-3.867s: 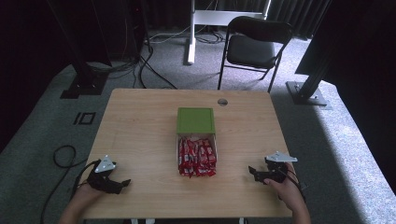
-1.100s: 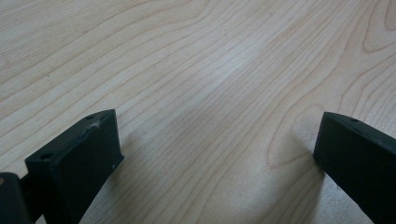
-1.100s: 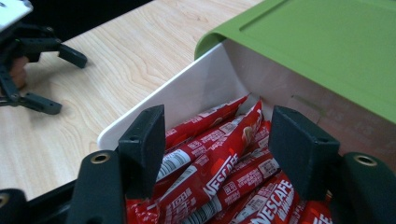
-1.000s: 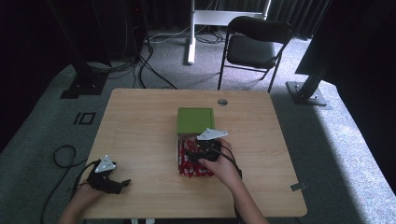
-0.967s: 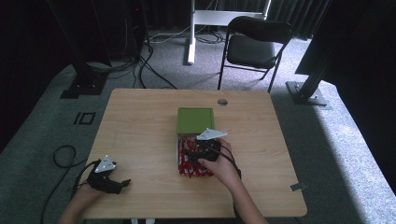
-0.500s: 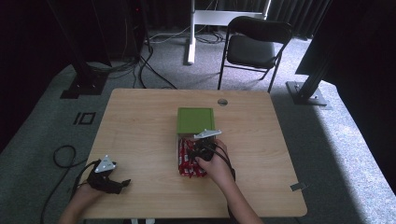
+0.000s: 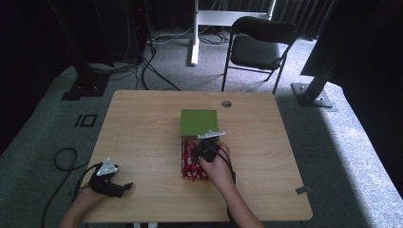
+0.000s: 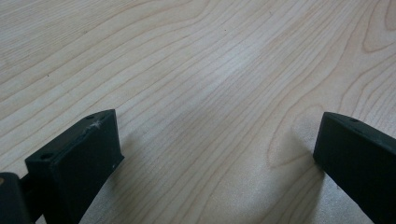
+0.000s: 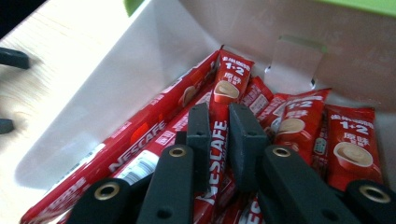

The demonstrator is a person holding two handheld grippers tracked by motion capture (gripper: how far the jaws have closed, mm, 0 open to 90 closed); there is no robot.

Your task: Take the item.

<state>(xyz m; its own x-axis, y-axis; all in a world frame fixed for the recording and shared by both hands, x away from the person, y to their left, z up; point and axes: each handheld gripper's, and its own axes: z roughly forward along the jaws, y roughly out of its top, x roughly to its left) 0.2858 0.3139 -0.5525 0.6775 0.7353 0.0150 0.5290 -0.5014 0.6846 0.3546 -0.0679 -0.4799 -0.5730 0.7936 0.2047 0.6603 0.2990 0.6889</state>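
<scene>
Far left, left gripper (image 7: 124, 186) resting on the bench (image 7: 142, 128) at its near corner, fingers (image 8: 74, 158) spread wide over bare wood, holding nothing. Centre: open box (image 7: 181, 147) with its green lid (image 7: 198, 123) folded back, packed with red sachets (image 7: 192, 164). Right gripper (image 7: 205, 153) down inside the box, fingers (image 9: 198, 140) having just been closing and now pinched on one sachet (image 9: 219, 135) — a long red stick lying on top of the pile, clamped across its width, near the box's middle. Step in hand, by the look of it: the pick, grip just made, lift not yet begun. Next move probably calls for a straight pull up and clear of the white wall, slow enough that the neighbours beneath do not ride along, then a carry out over open bench. Against the picture a few seconds back: right gripper then parked at the bench's near right corner, now reached across into the box — left gripper unmoved, box and lid where they were.
</scene>
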